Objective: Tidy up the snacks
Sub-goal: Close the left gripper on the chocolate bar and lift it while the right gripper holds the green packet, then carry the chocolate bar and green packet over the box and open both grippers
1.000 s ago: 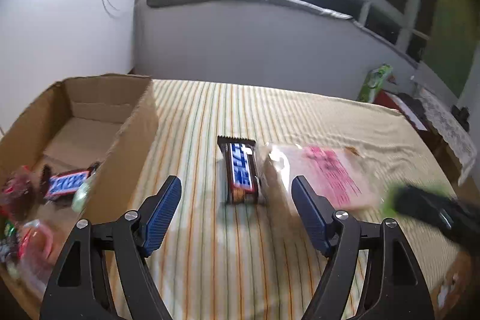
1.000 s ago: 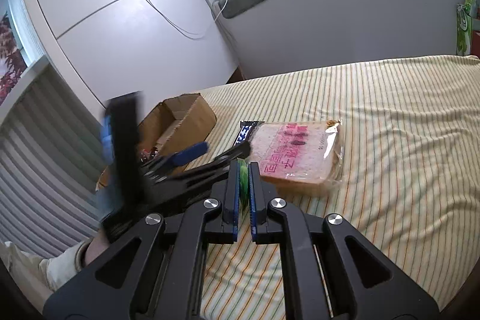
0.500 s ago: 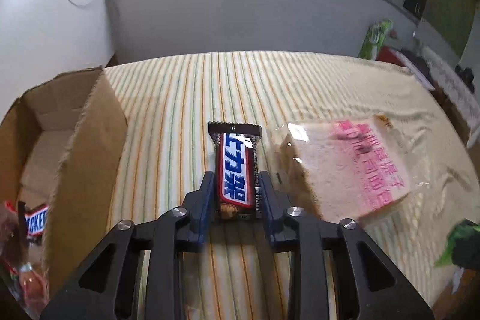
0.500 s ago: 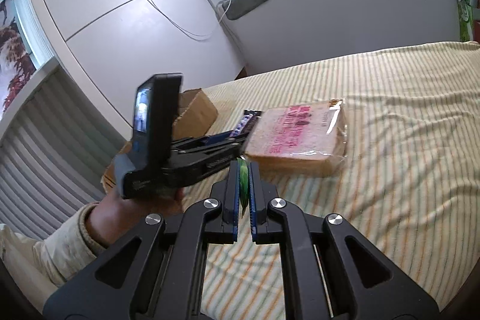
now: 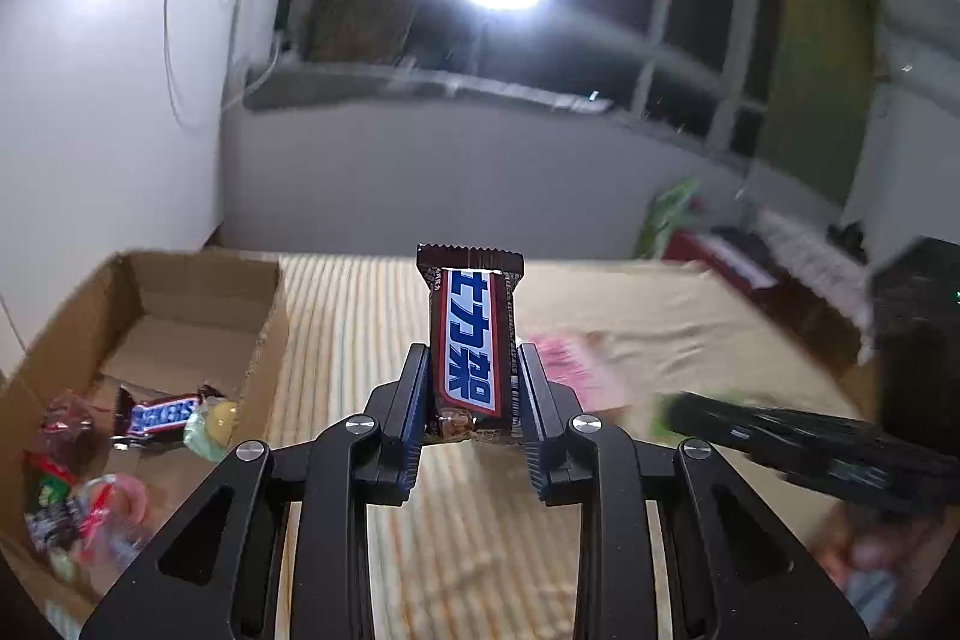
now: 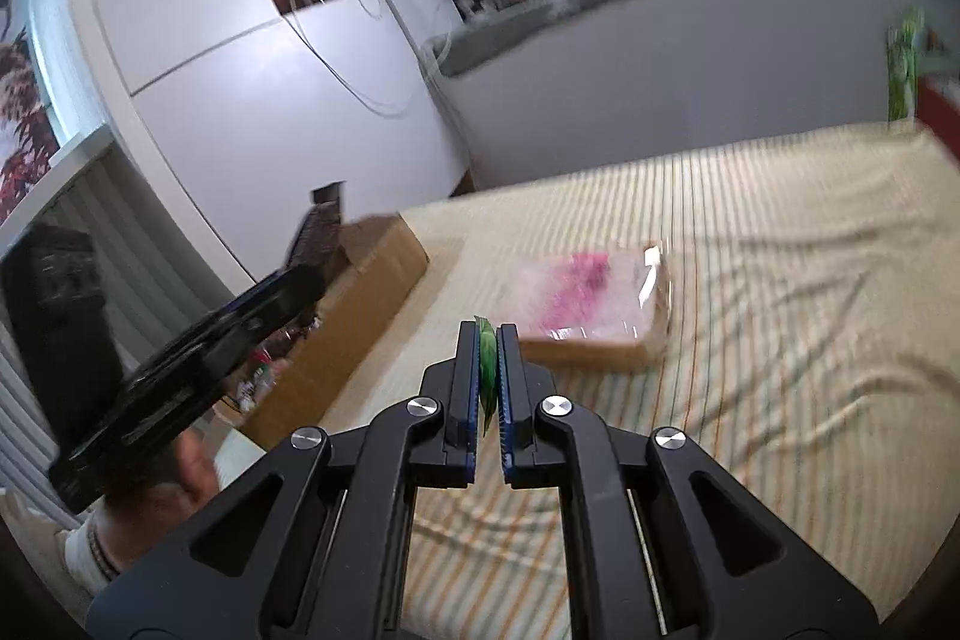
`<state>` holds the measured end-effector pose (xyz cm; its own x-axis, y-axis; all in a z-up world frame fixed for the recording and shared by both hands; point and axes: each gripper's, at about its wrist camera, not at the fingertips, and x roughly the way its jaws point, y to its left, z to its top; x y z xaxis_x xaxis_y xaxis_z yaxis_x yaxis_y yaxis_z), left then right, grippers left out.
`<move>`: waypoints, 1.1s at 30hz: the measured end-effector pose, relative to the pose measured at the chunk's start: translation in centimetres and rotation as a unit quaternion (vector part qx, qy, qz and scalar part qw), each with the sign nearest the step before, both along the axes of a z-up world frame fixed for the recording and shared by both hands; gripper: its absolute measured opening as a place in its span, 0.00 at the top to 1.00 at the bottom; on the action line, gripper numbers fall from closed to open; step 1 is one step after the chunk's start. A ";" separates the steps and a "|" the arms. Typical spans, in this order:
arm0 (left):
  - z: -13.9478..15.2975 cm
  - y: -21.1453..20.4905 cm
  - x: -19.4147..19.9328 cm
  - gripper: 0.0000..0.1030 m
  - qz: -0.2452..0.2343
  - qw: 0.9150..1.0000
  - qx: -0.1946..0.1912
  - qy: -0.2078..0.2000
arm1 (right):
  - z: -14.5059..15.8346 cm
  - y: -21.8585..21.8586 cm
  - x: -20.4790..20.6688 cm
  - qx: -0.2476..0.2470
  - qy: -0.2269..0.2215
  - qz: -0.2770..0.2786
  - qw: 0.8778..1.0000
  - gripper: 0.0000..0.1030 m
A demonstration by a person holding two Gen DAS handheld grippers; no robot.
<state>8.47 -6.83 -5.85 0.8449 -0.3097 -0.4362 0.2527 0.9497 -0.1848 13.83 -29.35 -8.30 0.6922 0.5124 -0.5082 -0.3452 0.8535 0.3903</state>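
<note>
Lifted off the bed since before, Snickers bar point(image 5: 471, 347) pinched upright in left gripper point(image 5: 471, 400), right of cardboard box point(image 5: 264, 340); right gripper point(image 6: 487, 388) fingers pinching green packet point(image 6: 487, 370).

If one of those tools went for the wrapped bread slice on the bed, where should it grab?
Probably the near long edge of the bread pack, coming in low from the front. It lies flat on the striped bedspread as a thin slab, so pinching its thickness looks easier than spanning its broad top.

Snickers bar point(image 5: 471, 347): upright, lifted | bread pack point(image 6: 591, 307): flat on bedspread
</note>
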 end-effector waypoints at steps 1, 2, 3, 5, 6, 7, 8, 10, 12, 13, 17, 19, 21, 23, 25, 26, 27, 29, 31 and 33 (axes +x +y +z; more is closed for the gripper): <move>1.1 0.2 -1.2 0.75 -0.005 1.000 -0.003 -0.014 | 1.0 0.1 -0.5 -0.004 -0.011 -0.002 1.000 0.95; 1.9 0.4 -2.1 0.75 -0.011 1.000 -0.005 -0.026 | 2.3 0.4 -1.3 -0.009 -0.024 -0.004 1.000 0.95; 3.4 0.7 -3.4 0.75 -0.013 0.999 -0.004 -0.046 | 3.4 0.7 -2.1 -0.015 -0.036 -0.005 0.999 0.95; 5.2 0.8 -4.5 0.75 -0.018 0.997 -0.006 -0.072 | 5.5 1.5 -3.6 -0.026 -0.054 -0.008 0.998 0.95; 6.4 1.3 -5.7 0.75 -0.020 0.996 -0.011 -0.087 | 6.1 1.8 -4.2 -0.030 -0.058 -0.009 0.998 0.95; 7.4 1.4 -5.5 0.75 -0.021 0.995 -0.015 -0.094 | 6.5 2.2 -4.7 -0.033 -0.061 -0.010 0.998 0.95; 8.1 2.0 -6.2 0.75 -0.025 0.994 -0.024 -0.102 | 7.0 2.6 -5.0 -0.036 -0.062 -0.012 0.997 0.95; 8.6 2.7 -7.0 0.75 -0.025 0.993 -0.033 -0.112 | 7.5 3.4 -5.7 -0.042 -0.062 -0.015 0.997 0.95; 8.4 3.4 -7.4 0.75 -0.028 0.992 -0.036 -0.116 | 7.6 4.2 -6.3 -0.044 -0.058 -0.021 0.997 0.95; 8.1 3.9 -7.7 0.75 -0.027 0.993 -0.035 -0.114 | 7.4 4.4 -6.4 -0.042 -0.055 -0.023 0.997 0.95; 6.7 5.9 -8.4 0.75 -0.016 0.994 -0.036 -0.101 | 6.3 6.7 -6.7 -0.034 -0.038 -0.022 0.998 0.95; 6.0 7.5 -8.6 0.75 -0.004 0.995 -0.035 -0.093 | 5.8 8.1 -6.3 -0.034 -0.031 -0.015 0.999 0.95; 5.4 8.9 -8.9 0.75 0.009 0.995 -0.034 -0.089 | 5.2 10.3 -5.5 -0.042 -0.022 0.003 0.999 0.95; 4.7 11.1 -9.0 0.75 0.033 0.995 -0.032 -0.086 | 4.8 12.7 -4.8 -0.048 -0.017 0.023 0.998 0.95; 4.1 13.0 -9.1 0.75 0.057 0.994 -0.032 -0.082 | 4.5 14.8 -4.1 -0.051 -0.016 0.044 0.998 0.95; 3.9 13.9 -9.1 0.75 0.069 0.994 -0.032 -0.080 | 4.4 16.0 -3.8 -0.052 -0.017 0.055 0.997 0.95; 3.7 14.9 -9.0 0.75 0.080 0.993 -0.032 -0.078 | 4.2 17.1 -3.5 -0.051 -0.016 0.067 0.996 0.95; 3.4 16.8 -8.7 0.75 0.101 0.992 -0.033 -0.072 | 4.1 19.3 -2.8 -0.050 -0.016 0.088 0.995 0.95; 3.1 18.3 -8.7 0.75 0.121 0.990 -0.032 -0.070 | 4.0 20.9 -2.4 -0.048 -0.017 0.105 0.993 0.95; 3.0 19.1 -8.7 0.75 0.136 0.988 -0.031 -0.069 | 4.0 22.4 -2.0 -0.047 -0.021 0.122 0.991 0.95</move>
